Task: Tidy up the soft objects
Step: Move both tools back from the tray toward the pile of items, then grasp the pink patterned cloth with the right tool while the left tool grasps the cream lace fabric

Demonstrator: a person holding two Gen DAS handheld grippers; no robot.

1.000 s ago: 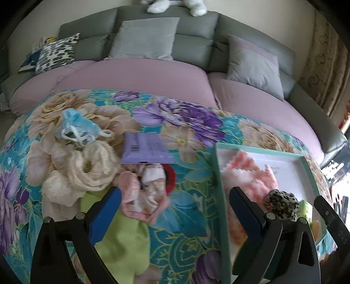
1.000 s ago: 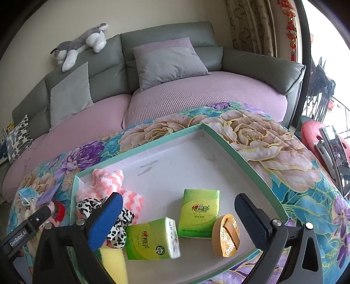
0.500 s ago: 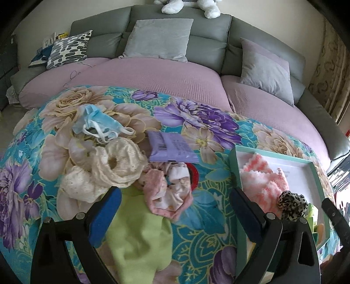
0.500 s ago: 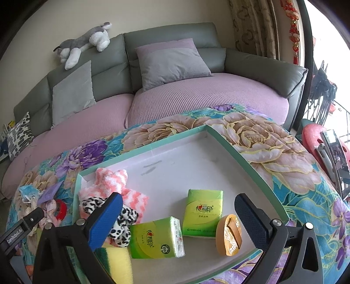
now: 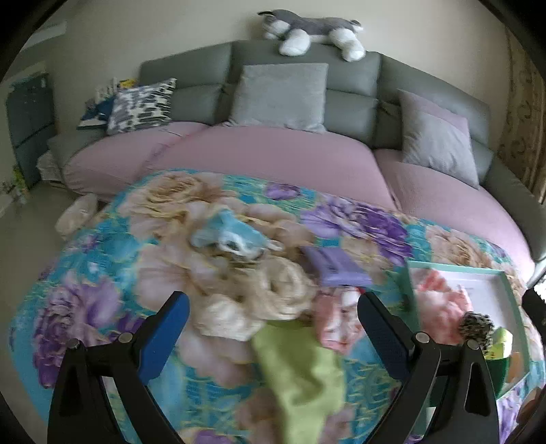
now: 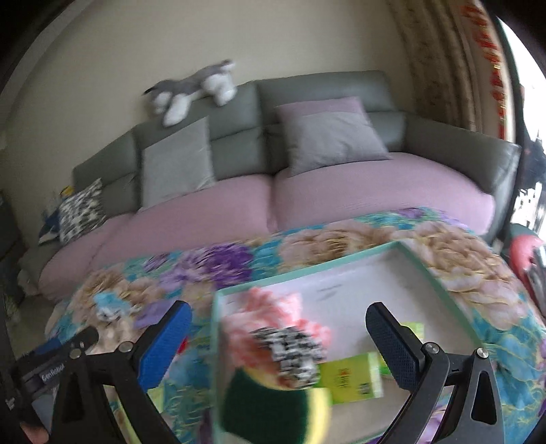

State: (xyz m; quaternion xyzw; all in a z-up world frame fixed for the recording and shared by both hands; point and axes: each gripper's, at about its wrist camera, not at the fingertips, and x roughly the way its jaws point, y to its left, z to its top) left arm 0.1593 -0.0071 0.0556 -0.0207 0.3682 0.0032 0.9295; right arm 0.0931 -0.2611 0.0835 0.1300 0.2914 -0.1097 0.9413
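sofa [image 5: 300,160] | plush dog [image 5: 310,32] | grey cushion [image 5: 279,95] | patterned cushion [image 5: 141,104]

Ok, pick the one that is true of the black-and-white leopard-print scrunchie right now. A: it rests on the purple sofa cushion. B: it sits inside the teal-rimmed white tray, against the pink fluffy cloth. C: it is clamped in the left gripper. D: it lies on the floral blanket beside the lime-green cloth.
B: the black-and-white leopard-print scrunchie lies within the teal-rimmed white tray, touching the pink fluffy cloth; both grippers are open and empty.

Soft pile [image 5: 273,300] crowds cloth's middle, bare left side [image 5: 102,273] (passable), tray [image 6: 341,273] rear open.
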